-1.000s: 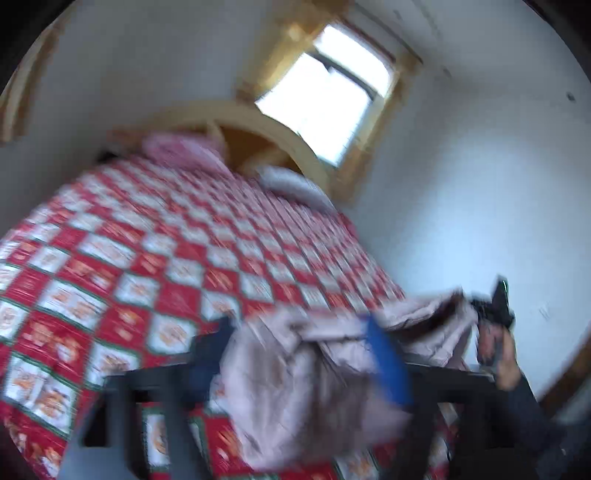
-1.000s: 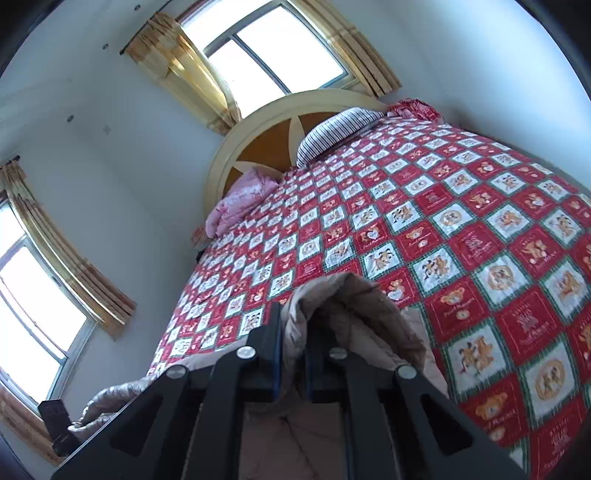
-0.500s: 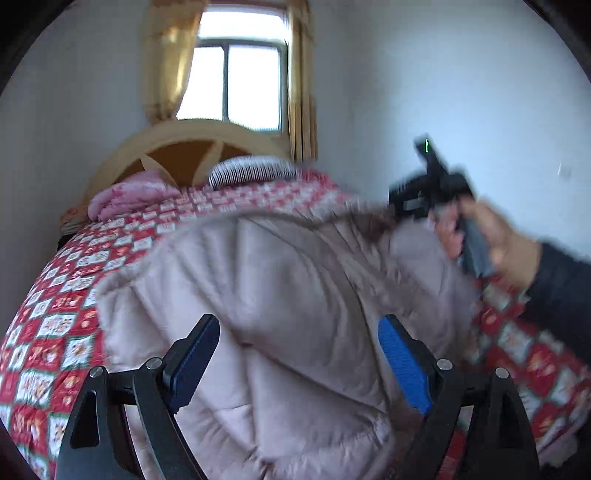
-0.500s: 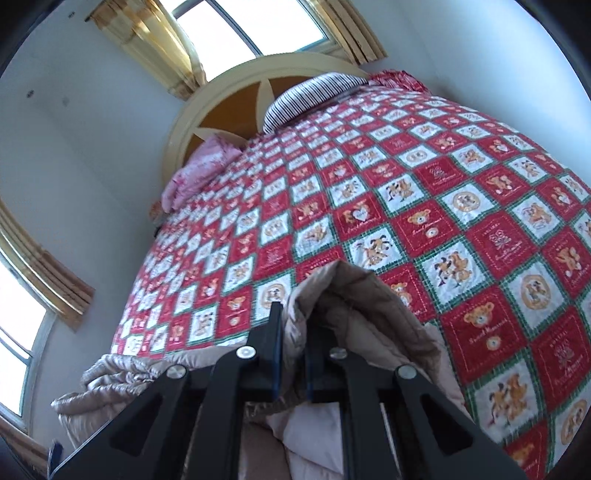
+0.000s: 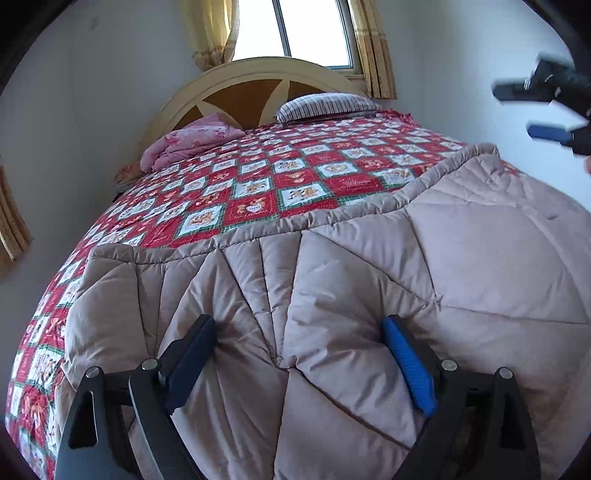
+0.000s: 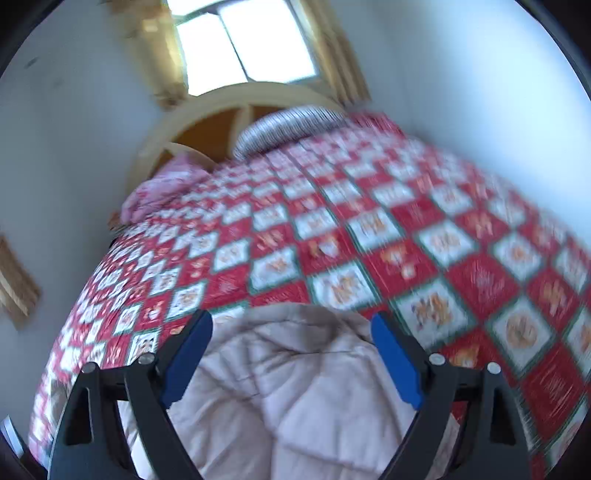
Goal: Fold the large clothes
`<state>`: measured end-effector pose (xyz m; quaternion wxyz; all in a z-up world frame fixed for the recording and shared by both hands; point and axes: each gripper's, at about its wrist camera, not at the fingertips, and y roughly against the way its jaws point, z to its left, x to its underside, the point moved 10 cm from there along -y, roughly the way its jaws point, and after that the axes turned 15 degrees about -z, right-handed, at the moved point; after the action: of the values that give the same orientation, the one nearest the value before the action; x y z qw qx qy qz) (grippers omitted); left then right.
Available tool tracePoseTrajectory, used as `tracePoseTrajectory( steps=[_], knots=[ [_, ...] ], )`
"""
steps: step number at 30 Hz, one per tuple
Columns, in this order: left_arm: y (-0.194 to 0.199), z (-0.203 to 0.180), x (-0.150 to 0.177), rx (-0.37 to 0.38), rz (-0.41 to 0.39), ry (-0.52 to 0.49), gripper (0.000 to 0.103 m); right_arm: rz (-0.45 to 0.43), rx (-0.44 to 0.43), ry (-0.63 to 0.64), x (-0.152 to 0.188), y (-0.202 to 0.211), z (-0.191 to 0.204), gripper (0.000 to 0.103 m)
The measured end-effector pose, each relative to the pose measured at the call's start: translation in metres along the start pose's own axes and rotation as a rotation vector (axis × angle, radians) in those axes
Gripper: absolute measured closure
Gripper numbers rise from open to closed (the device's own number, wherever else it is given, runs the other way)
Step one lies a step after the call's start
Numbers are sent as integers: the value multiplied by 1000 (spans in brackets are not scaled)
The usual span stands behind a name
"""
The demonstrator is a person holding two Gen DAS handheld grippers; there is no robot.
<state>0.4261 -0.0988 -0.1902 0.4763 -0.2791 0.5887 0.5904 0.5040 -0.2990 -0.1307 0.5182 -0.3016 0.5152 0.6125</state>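
A large pinkish-beige quilted garment (image 5: 369, 280) lies spread flat on the near half of the bed (image 5: 258, 184). My left gripper (image 5: 299, 350) is open just above it, its blue pads wide apart and holding nothing. My right gripper (image 6: 291, 347) is open too, over the garment's near right part (image 6: 295, 387); that view is motion-blurred. The right gripper also shows in the left wrist view (image 5: 543, 110) at the far right, up in the air with its jaws apart.
The bed has a red, white and green patterned cover. A folded pink blanket (image 5: 188, 142) and a striped pillow (image 5: 325, 103) lie by the arched wooden headboard (image 5: 243, 85). A curtained window (image 5: 314, 29) is behind. White walls stand on both sides.
Both grippers have let go of the garment. It was bunched and held up one second ago; now it lies spread on the bed. The right gripper has opened and lifted away.
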Motion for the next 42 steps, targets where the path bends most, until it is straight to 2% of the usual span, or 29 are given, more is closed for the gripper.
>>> tracePoseTrajectory(
  steps=[2,4,5,6,7,8,9,11,13,15,21,26,38,42],
  knots=[
    [-3,5,1,0,13,3,11,-23,-115,57,2,14,38,13],
    [0,5,-6,-6,35,21,11,2,-259,166,22,19,86,14],
    [5,7,-12,-8,27,31,11,22,-292,222,33,17,100,21],
    [9,9,-21,-15,5,36,11,46,-290,319,53,10,112,25],
    [15,15,-32,-31,-30,33,11,63,-273,355,65,5,113,32],
    [18,22,-42,-54,-61,18,11,105,-253,380,81,-7,111,34],
    [18,28,-48,-79,-78,-2,11,138,-235,384,94,-17,105,34],
    [3,46,-48,-131,-57,-34,11,174,-214,382,111,-34,94,34],
    [-22,64,-32,-171,16,-13,11,166,-212,346,114,-41,86,34],
    [-42,75,-13,-153,80,63,11,174,-218,334,116,-44,81,33],
    [-55,74,5,-140,74,121,5,207,-206,308,125,-54,76,32],
    [-61,80,16,-103,87,215,1,225,-197,296,130,-60,74,31],
    [-66,75,22,-127,108,195,1,237,-178,306,140,-67,73,29],
    [-49,77,4,-221,123,154,1,241,-173,308,142,-69,73,29]
  ],
)
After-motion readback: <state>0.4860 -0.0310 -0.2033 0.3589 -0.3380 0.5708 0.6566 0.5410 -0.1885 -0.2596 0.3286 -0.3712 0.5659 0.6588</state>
